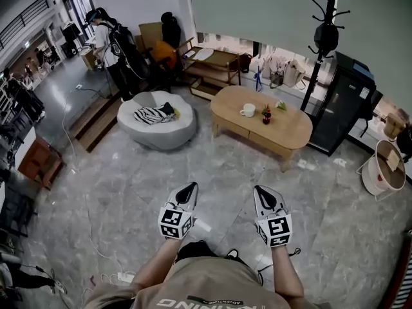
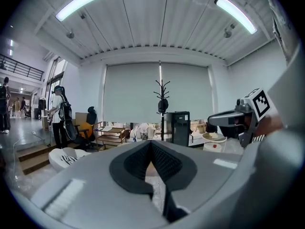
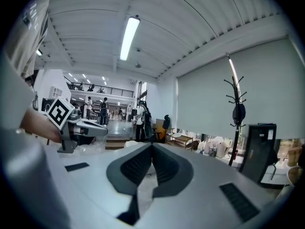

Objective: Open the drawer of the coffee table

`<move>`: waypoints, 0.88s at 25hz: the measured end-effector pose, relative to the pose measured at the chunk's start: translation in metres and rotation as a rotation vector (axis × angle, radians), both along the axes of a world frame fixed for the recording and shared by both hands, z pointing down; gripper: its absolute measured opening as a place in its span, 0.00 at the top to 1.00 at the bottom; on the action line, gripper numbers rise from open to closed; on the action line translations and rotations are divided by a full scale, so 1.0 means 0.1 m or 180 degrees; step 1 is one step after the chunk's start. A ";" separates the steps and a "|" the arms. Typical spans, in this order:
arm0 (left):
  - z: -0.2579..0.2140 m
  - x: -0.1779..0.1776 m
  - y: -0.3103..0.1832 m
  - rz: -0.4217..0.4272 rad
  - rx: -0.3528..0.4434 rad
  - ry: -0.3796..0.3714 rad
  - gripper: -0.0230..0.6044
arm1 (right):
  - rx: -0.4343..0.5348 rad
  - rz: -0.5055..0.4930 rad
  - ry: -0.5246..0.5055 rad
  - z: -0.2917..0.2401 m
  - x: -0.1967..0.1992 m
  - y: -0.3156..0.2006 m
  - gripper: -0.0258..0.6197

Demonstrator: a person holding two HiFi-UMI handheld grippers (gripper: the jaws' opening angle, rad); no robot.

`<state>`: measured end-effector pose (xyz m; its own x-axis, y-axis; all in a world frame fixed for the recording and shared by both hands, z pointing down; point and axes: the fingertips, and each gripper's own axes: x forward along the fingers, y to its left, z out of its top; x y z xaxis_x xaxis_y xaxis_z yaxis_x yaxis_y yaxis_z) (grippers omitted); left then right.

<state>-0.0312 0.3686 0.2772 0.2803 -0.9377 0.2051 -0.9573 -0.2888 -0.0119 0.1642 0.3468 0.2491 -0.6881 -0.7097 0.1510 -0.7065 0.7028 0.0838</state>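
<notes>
**Both tongs shut, drawer untouched across the room**

Far left, a pale pouf (image 1: pixel 158 124) sits on the marble floor (image 1: pixel 129 192). Next, the left tongs (image 1: pixel 191 187) are held out over the floor, tips pressed together on nothing. Just beside them, the right tongs (image 1: pixel 259 190) match: together and empty. Well beyond both stands the oval wooden counter (image 1: pixel 293 126), with a mug (image 1: pixel 248 111) and a small bottle (image 1: pixel 266 114) near its middle. Its drawer (image 1: pixel 269 142), in the near side, looks closed.
</notes>
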 end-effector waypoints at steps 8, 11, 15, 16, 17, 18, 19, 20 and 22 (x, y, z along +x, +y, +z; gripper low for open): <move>0.21 -0.21 -0.11 -0.0031 -0.0065 0.0078 0.95 | -0.0035 -0.0012 0.0073 0.14 -0.15 -0.16 0.95; 0.25 -0.36 -0.27 -0.0013 -0.0078 0.0080 0.95 | 0.0015 0.0048 0.0052 0.14 -0.26 -0.30 0.95; 0.32 -0.58 -0.51 0.0025 -0.0105 0.0132 0.95 | -0.0008 0.0079 0.0127 0.18 -0.48 -0.51 0.95; 0.33 -0.64 -0.58 0.0048 -0.0102 0.0128 0.95 | -0.0010 0.0083 0.0149 0.18 -0.54 -0.56 0.95; 0.34 -0.69 -0.65 0.0075 -0.0098 0.0125 0.95 | -0.0010 0.0087 0.0158 0.18 -0.60 -0.63 0.95; 0.34 -0.74 -0.73 0.0104 -0.0094 0.0125 0.95 | -0.0009 0.0093 0.0153 0.18 -0.66 -0.70 0.95; 0.35 -0.78 -0.82 0.0138 -0.0092 0.0129 0.95 | -0.0009 0.0100 0.0143 0.18 -0.72 -0.76 0.95; 0.36 -0.83 -0.90 0.0176 -0.0090 0.0134 0.95 | -0.0012 0.0110 0.0135 0.18 -0.78 -0.83 0.95; 0.36 -0.92 -1.03 0.0239 -0.0081 0.0135 0.95 | -0.0024 0.0140 0.0134 0.20 -0.89 -0.95 0.95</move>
